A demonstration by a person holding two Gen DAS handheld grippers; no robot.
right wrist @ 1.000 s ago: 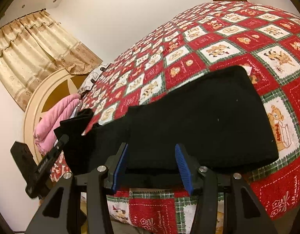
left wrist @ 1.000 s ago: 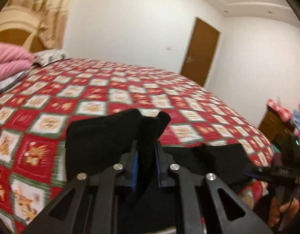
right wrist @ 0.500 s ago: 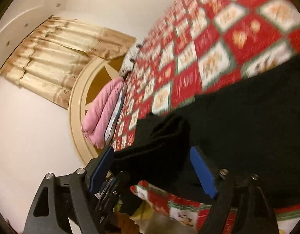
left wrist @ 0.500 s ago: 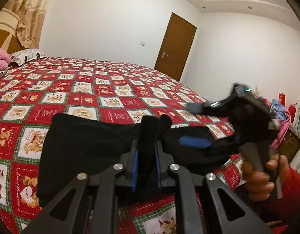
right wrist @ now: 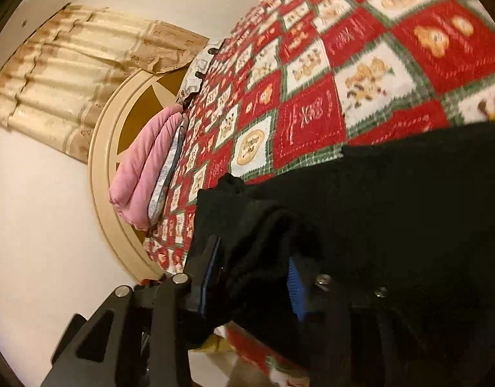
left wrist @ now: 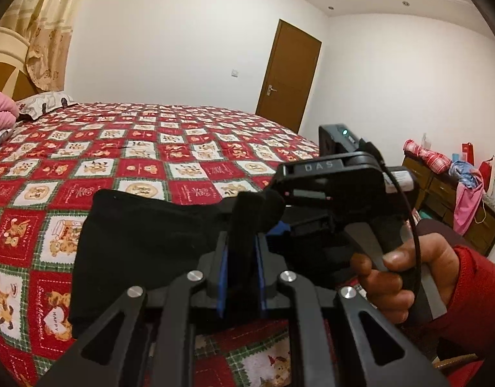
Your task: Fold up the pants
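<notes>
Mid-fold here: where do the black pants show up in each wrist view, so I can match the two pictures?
Left wrist: black pants lower centre, a bunch clamped in the left gripper.
Right wrist: they fill the lower right, a fold between the closing right gripper.
Shared landmark: pink bedding by the headboard.

We see a bed spread with a red, green and white patchwork quilt printed with teddy bears. At the bed's head we find a rounded cream and brown headboard, with folded pink bedding and a patterned pillow lying just before it. Above the headboard hangs a beige patterned curtain. Beyond the bed's far side we see a brown wooden door in the white wall, and off the foot a wooden dresser heaped with pink and red clothes.
</notes>
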